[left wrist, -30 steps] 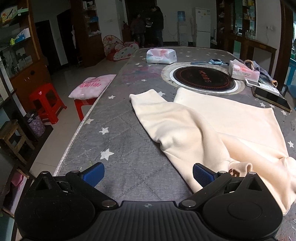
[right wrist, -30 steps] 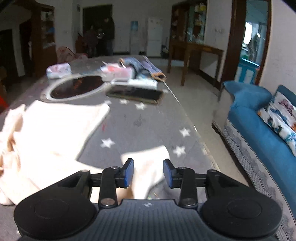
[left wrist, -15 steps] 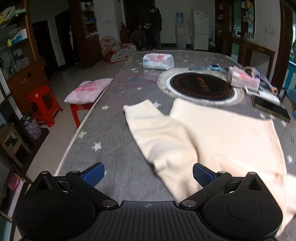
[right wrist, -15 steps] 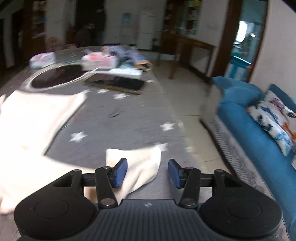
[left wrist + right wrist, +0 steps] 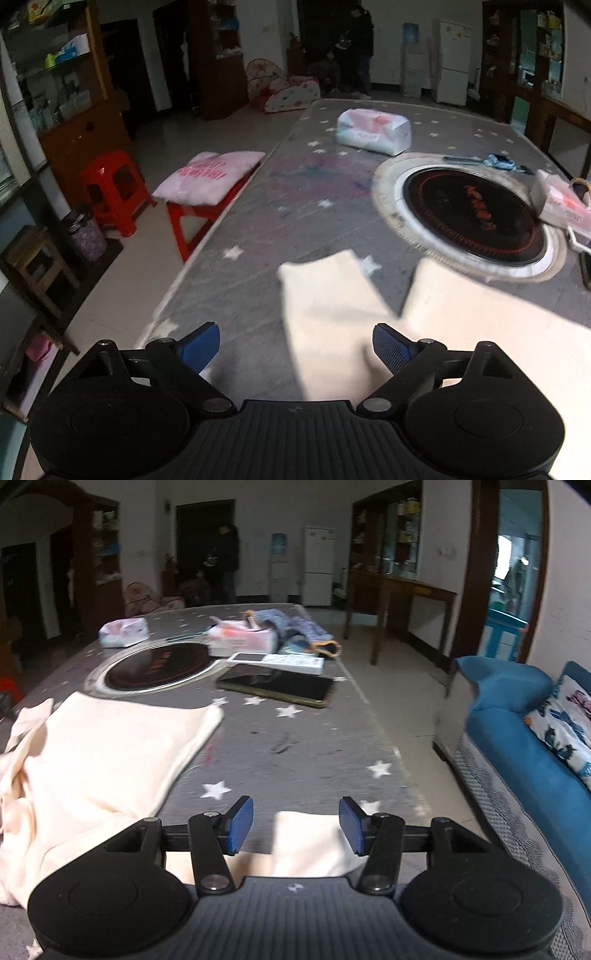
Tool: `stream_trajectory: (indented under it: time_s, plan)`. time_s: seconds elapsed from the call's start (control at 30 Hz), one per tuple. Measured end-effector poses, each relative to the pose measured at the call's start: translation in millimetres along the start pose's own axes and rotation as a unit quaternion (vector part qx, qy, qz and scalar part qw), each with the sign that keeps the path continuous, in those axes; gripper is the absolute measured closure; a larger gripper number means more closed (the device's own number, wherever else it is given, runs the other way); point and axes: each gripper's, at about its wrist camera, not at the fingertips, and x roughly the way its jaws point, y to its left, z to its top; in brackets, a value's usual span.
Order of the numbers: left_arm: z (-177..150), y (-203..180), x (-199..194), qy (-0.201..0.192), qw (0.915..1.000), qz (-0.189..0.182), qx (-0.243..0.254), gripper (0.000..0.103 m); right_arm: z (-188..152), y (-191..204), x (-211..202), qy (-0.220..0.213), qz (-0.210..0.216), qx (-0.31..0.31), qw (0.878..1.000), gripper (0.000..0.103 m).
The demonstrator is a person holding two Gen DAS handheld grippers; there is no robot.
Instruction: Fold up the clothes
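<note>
Star-print table (image 5: 295, 206) now shows the left gripper (image 5: 291, 349), closing yet empty, nearer the cream sweater's sleeve (image 5: 325, 295), while the right gripper (image 5: 295, 821) opens, releasing its cuff (image 5: 310, 840).

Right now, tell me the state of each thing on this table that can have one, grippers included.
Left gripper: closing, sleeve end between its jaws, not pinched.
Right gripper: opening, other sleeve end between its jaws, not gripped.
Cream sweater: spread out, not yet folded.
Tablet: flat, screen dark.
Tissue pack: lying flat.

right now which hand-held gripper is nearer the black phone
Right. The right hand-held gripper faces the black phone across open table; from the left hand-held gripper the phone sits beyond the sweater, barely in view.
</note>
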Motion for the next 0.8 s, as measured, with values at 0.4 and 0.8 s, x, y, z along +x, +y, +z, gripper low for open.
stream_trajectory:
  time_s: [0.4,0.8]
  plan:
    - [25.3,-31.2,66.6,0.039,0.9984,0.032,0.024,0.031,-2.9,17.0,10.6,0.014,0.033,-0.015,0.999,0.05]
    - [9.1,8.7,40.1,0.005,0.9998,0.016,0.011,0.1,-2.8,21.1,-4.2,0.006,0.046,-0.028,0.999,0.049]
